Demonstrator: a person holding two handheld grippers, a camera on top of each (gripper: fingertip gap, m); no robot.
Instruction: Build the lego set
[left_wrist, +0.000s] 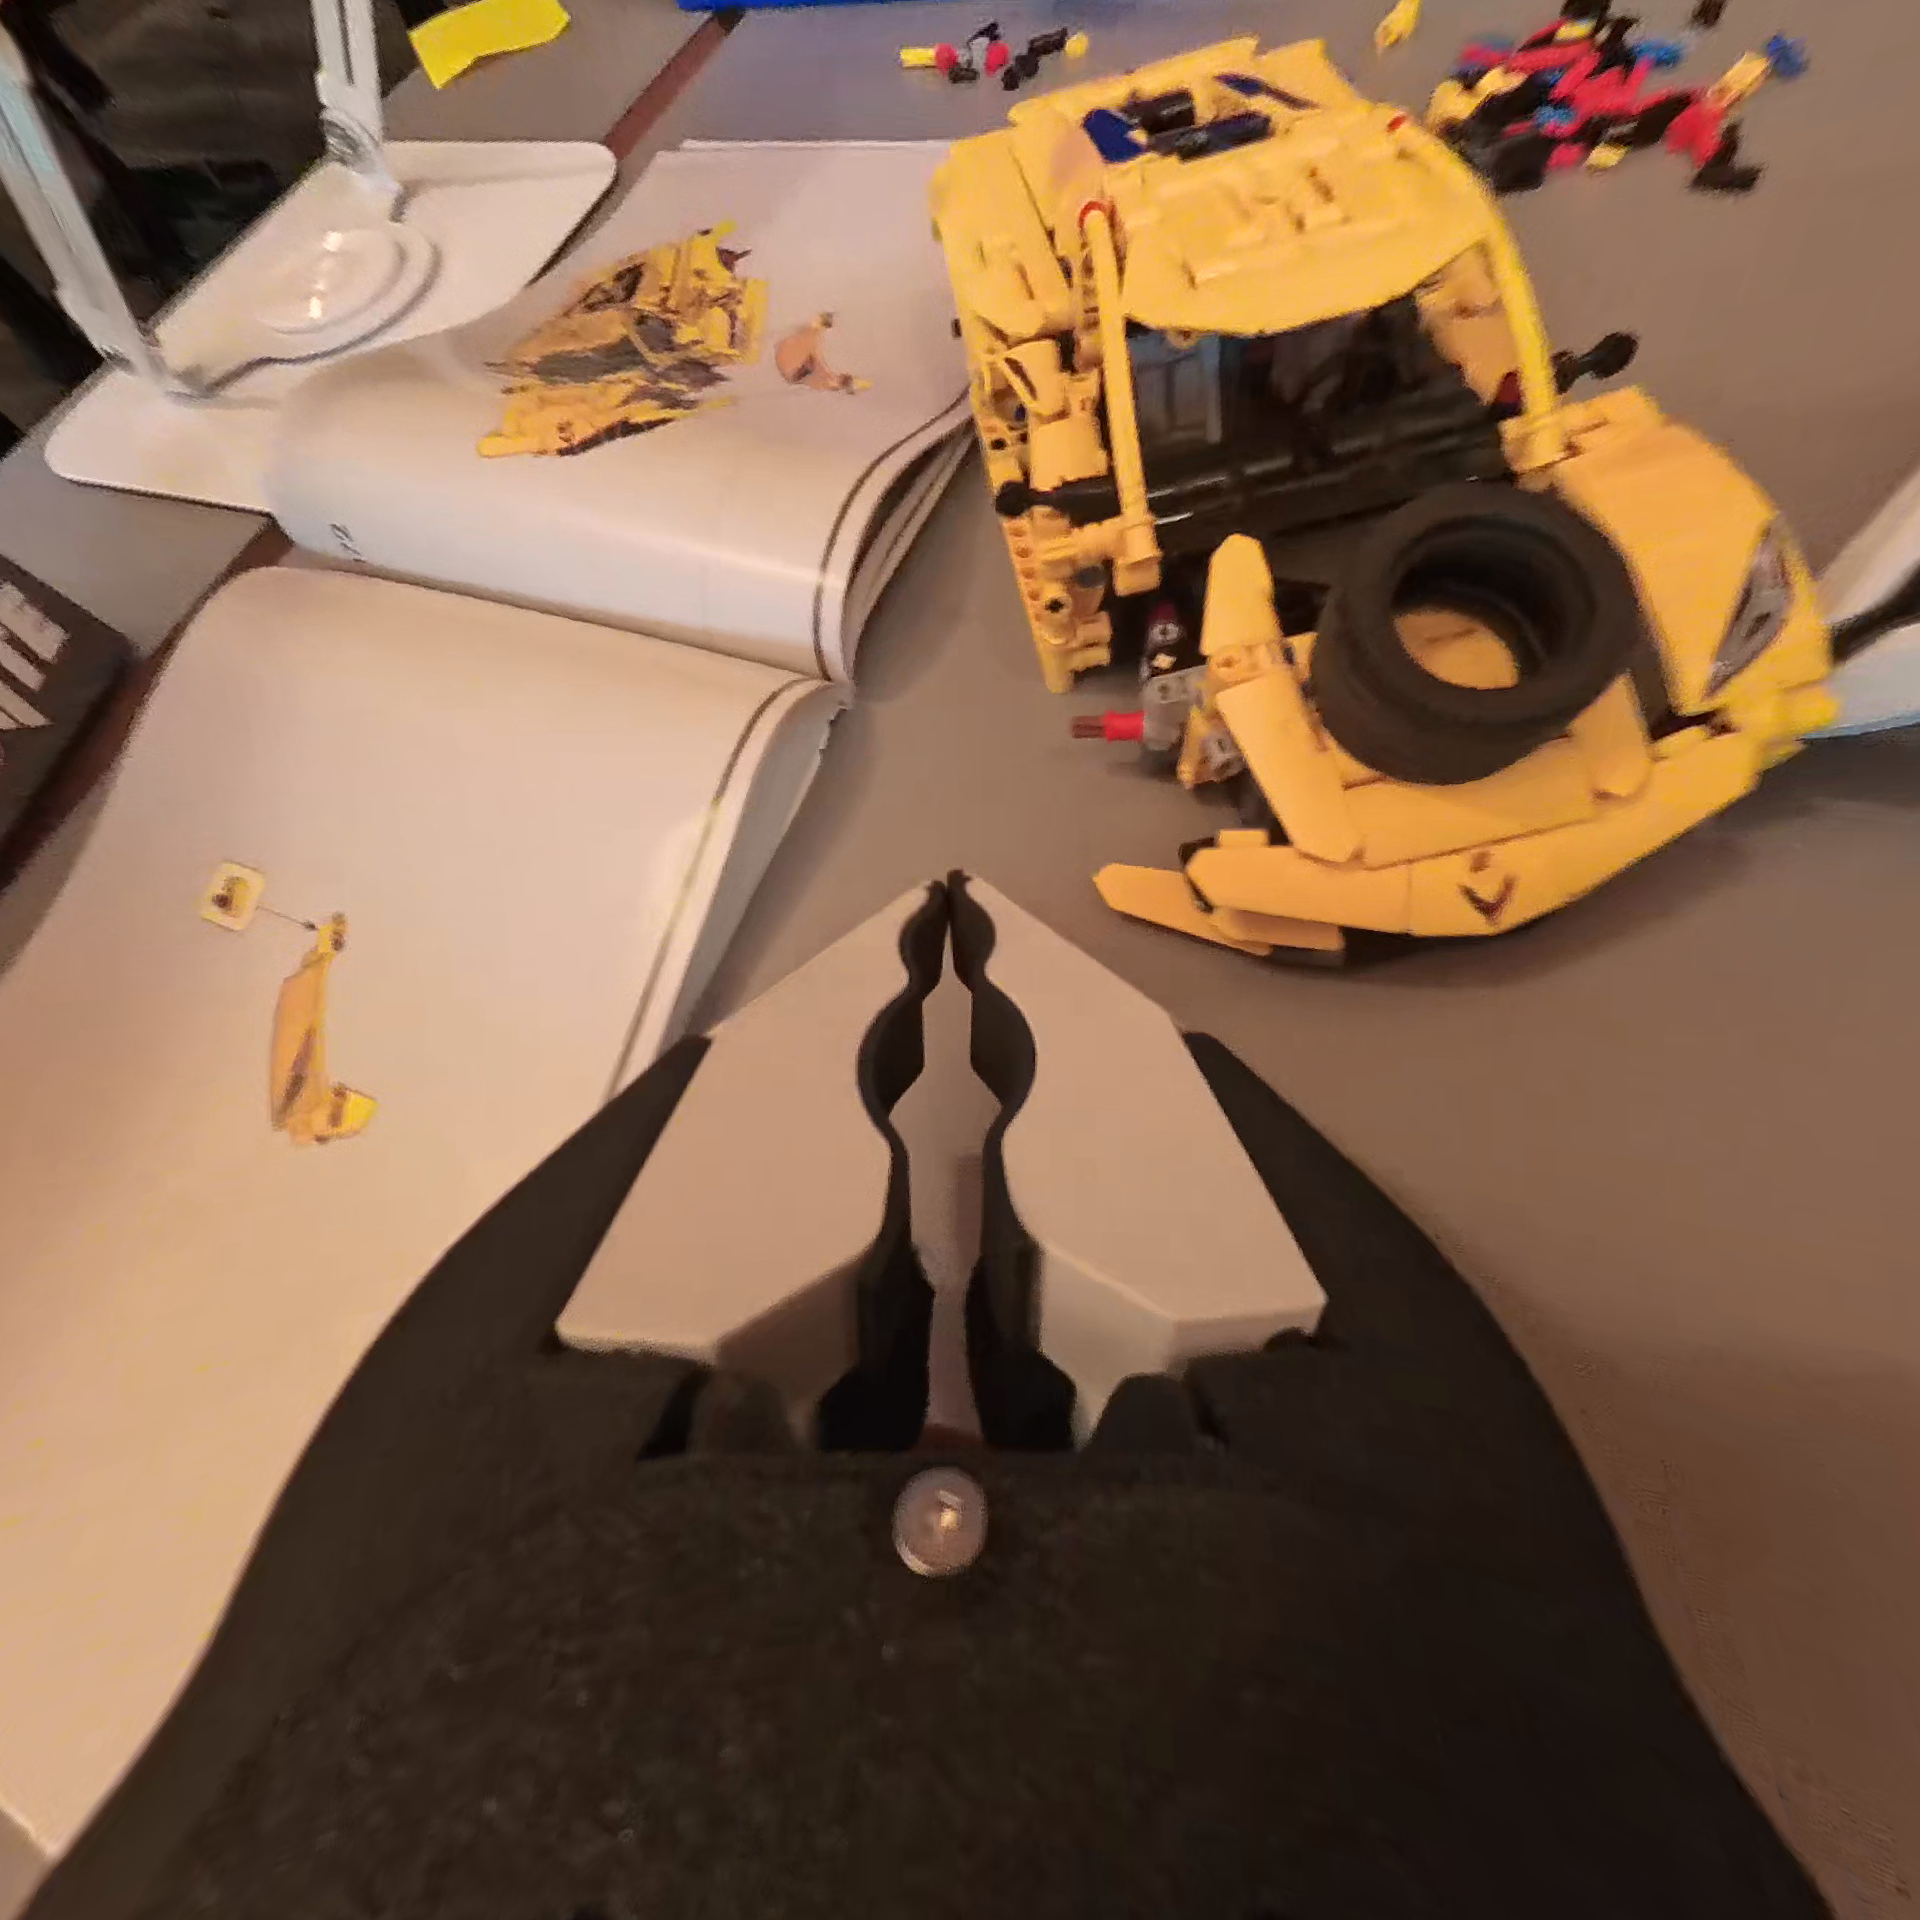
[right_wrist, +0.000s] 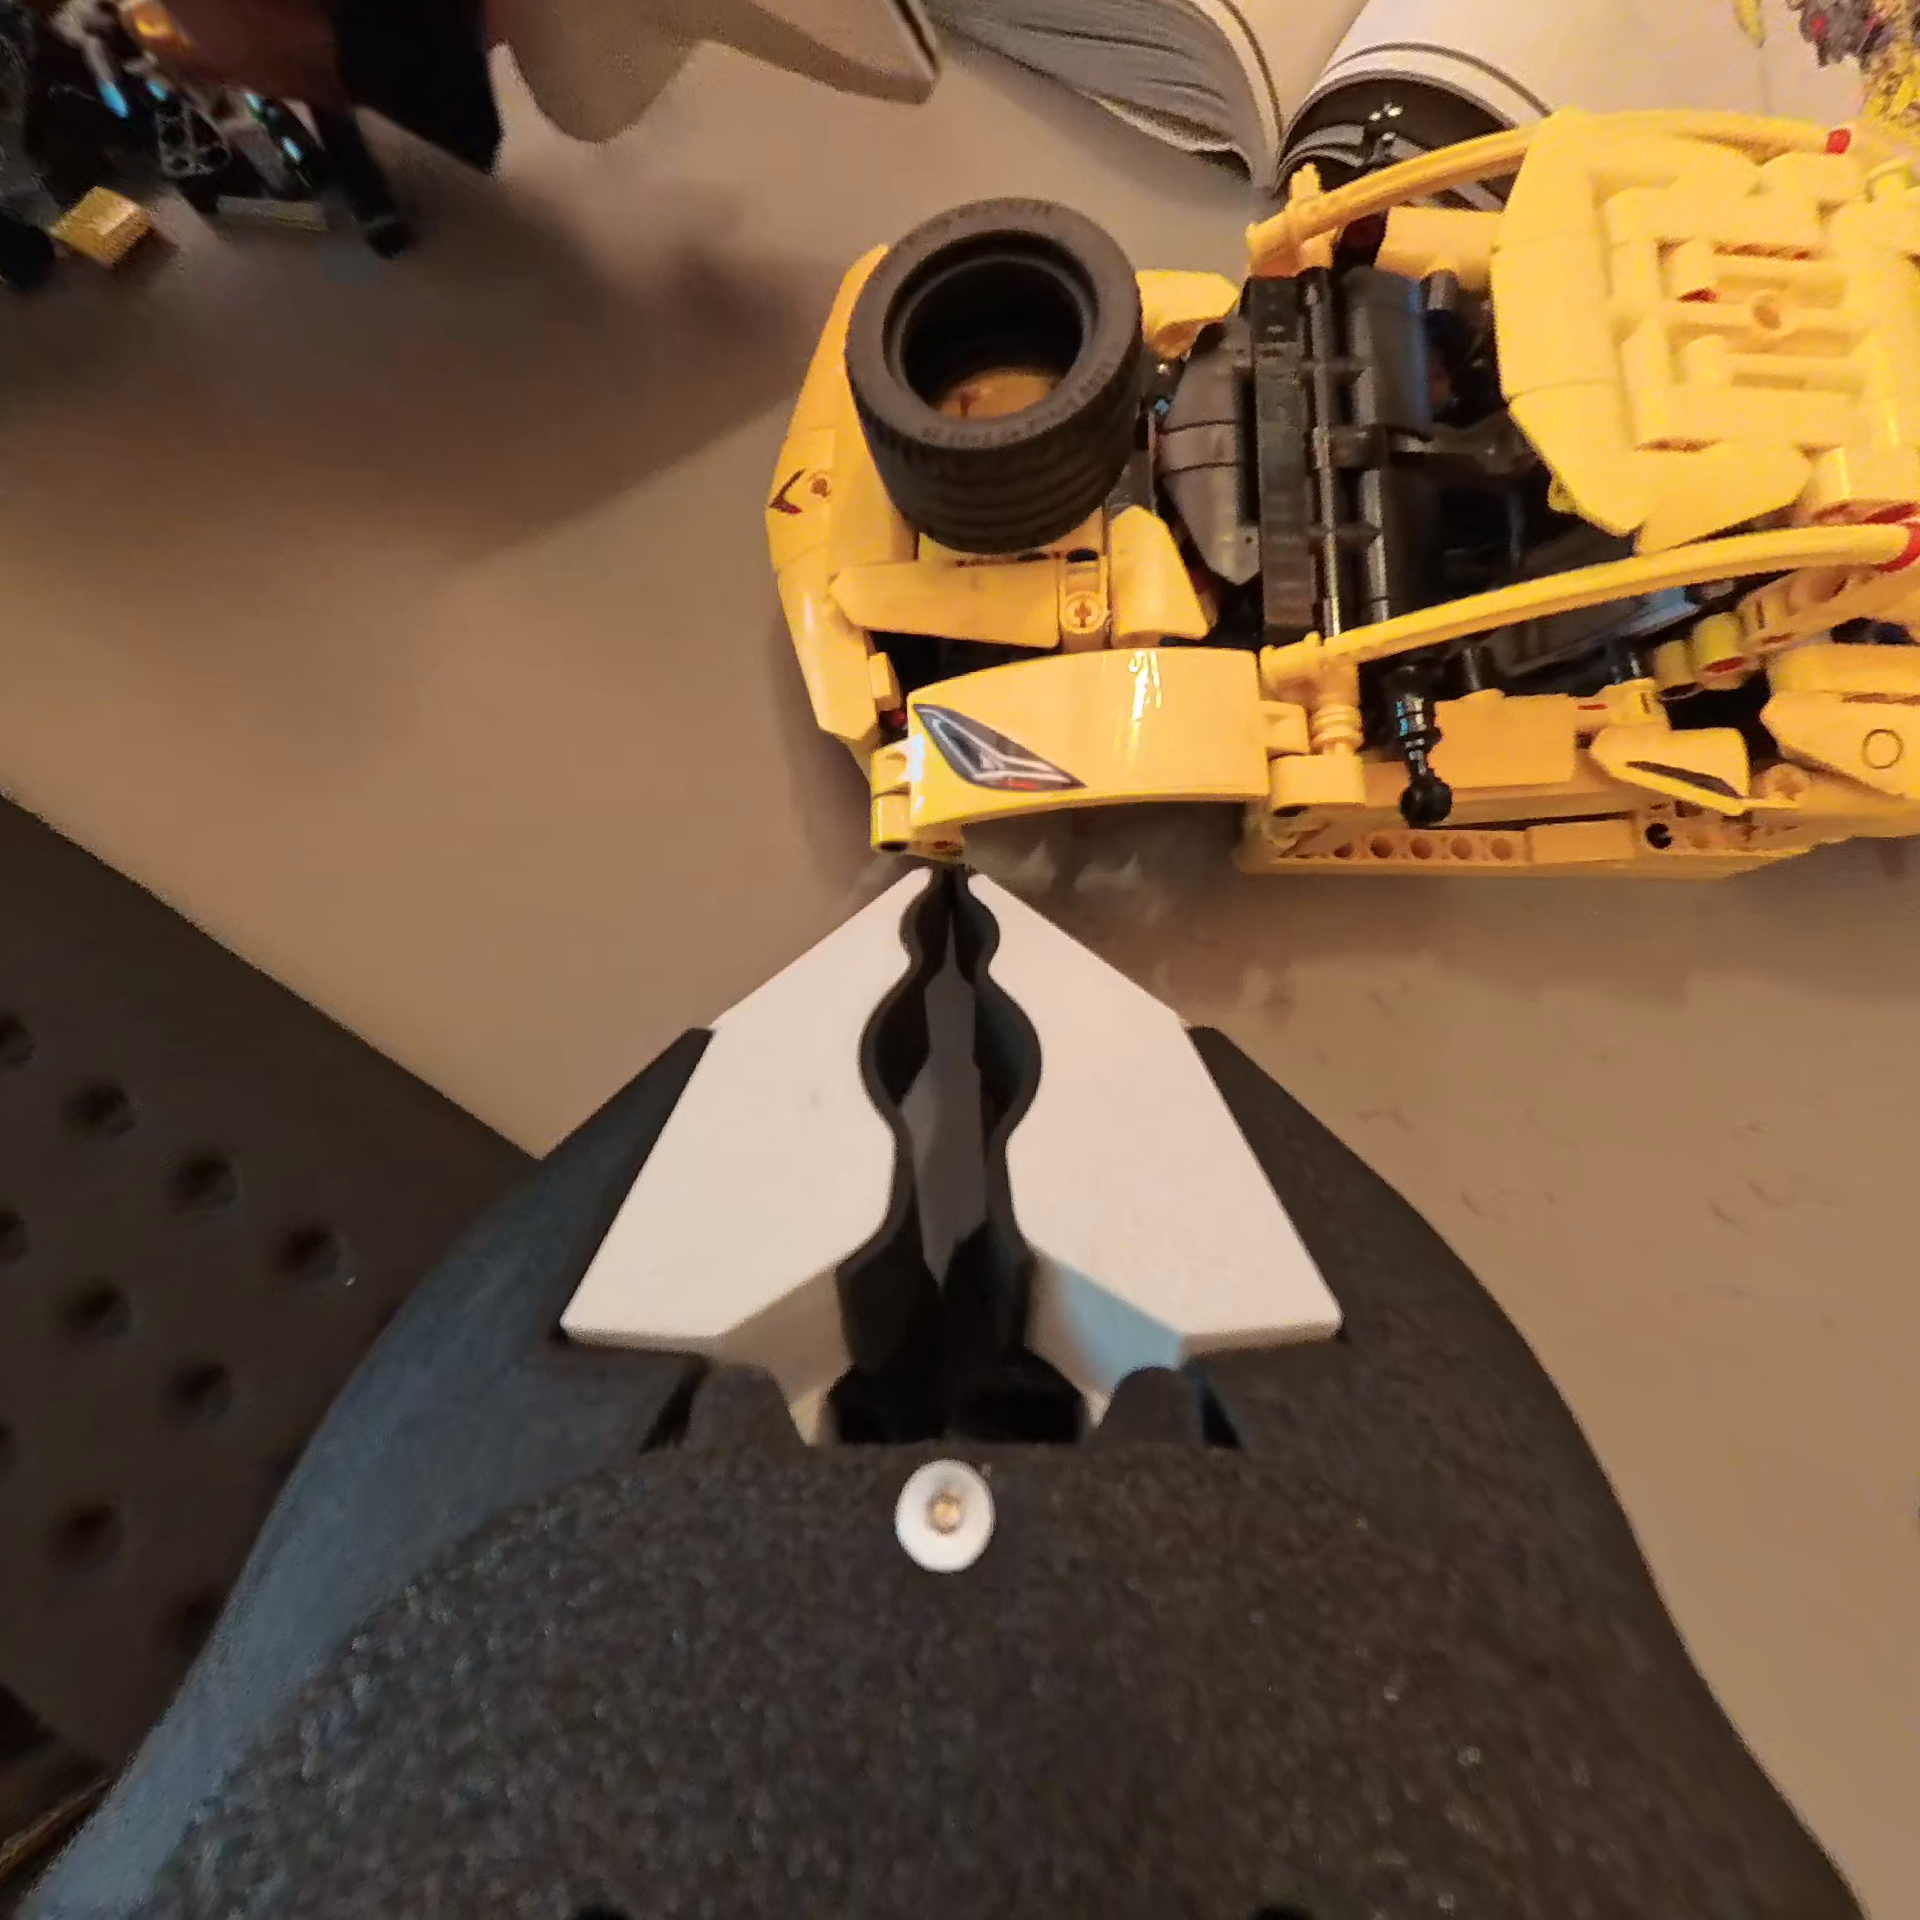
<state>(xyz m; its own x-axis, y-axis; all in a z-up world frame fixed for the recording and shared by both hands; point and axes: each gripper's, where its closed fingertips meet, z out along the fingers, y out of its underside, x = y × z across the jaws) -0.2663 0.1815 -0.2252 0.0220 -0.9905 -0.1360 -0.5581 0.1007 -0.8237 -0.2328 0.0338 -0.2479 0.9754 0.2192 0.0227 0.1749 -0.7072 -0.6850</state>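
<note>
A yellow lego car (left_wrist: 1340, 447) stands on the grey table, with a loose black tyre (left_wrist: 1475, 644) lying on its front hood. My left gripper (left_wrist: 951, 896) is shut with nothing between its pads, over bare table left of the car's nose. In the right wrist view the car (right_wrist: 1455, 540) lies ahead with the tyre (right_wrist: 992, 374) on its hood. My right gripper (right_wrist: 951, 883) is shut with nothing between its pads, its tips just below the yellow fender panel (right_wrist: 1091, 727) at the car's front corner.
An open instruction book (left_wrist: 436, 790) lies left of the car. A white stand base (left_wrist: 343, 291) sits behind it. Loose lego parts (left_wrist: 1600, 94) are scattered at the far right. A dark pegboard (right_wrist: 156, 1247) lies at the lower left of the right wrist view. Some 15 cm of space lies between my two pairs of fingers.
</note>
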